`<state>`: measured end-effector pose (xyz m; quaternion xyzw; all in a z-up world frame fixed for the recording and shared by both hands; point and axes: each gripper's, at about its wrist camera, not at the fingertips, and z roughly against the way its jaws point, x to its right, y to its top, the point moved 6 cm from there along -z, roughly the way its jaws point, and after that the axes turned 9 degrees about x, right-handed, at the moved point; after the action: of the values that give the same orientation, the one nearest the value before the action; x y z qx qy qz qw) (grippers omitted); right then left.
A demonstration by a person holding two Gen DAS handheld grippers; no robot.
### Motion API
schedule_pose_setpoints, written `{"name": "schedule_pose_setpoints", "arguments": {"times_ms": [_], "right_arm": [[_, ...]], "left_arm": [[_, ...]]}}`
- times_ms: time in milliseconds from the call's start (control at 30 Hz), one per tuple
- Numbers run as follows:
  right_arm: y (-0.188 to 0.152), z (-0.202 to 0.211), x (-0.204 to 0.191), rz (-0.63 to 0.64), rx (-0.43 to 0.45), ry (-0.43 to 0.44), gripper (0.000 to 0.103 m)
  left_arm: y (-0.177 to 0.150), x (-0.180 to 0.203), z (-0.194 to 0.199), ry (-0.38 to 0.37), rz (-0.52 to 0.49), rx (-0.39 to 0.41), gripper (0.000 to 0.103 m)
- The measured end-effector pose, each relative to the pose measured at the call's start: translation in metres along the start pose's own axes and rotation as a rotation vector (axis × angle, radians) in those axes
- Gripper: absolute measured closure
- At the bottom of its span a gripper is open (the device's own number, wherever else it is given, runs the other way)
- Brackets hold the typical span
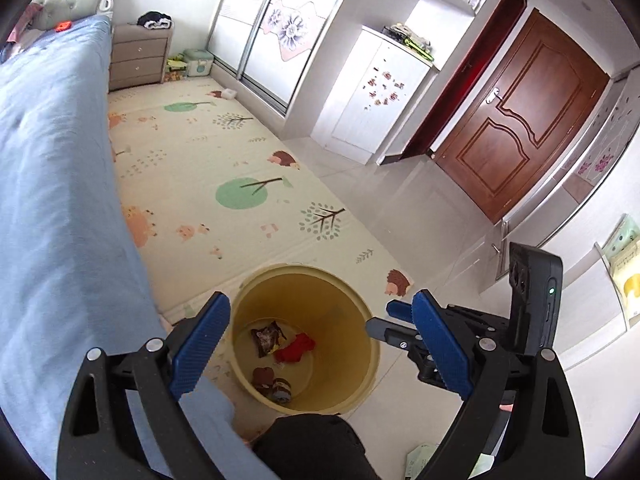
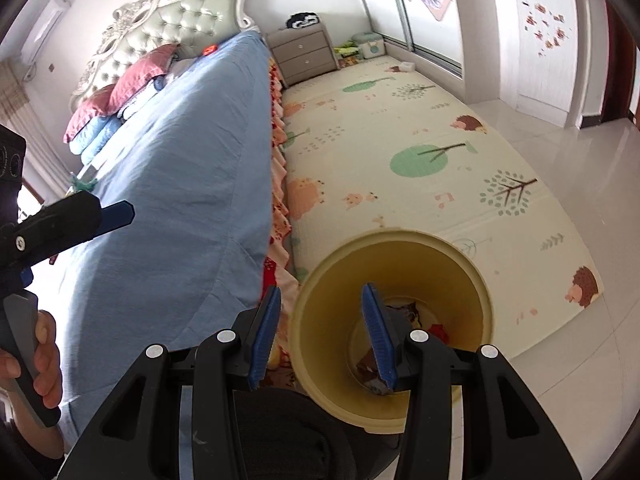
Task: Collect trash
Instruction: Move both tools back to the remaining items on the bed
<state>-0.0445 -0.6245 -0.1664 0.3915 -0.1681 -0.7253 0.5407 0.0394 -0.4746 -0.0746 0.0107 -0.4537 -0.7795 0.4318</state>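
Two ribbed blue tools: left (image 1: 320,336) wide | right (image 2: 322,336) parted, empty | round yellow bin (image 1: 360,308), crinkled wrappers (image 1: 267,338)

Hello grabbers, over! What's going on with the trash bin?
Left gripper open, empty. Right gripper open, empty, over the bin. Wrappers and red scrap lie inside. Bed close beside; nothing blocking.
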Motion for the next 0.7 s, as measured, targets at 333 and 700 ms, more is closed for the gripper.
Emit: {"name": "schedule_pose_setpoints", "arguments": {"times_ms": [333, 700], "right_arm": [[0.037, -0.023, -0.160, 0.193, 0.023, 0.245, 0.060], [0.048, -0.062, -0.329, 0.352, -0.011, 0.425, 0.060]], "left_arm": [[0.004, -0.114, 0.132, 0.223, 0.026, 0.098, 0.010], [-0.007, -0.252, 0.246, 0.454, 0.176, 0.192, 0.010]]}}
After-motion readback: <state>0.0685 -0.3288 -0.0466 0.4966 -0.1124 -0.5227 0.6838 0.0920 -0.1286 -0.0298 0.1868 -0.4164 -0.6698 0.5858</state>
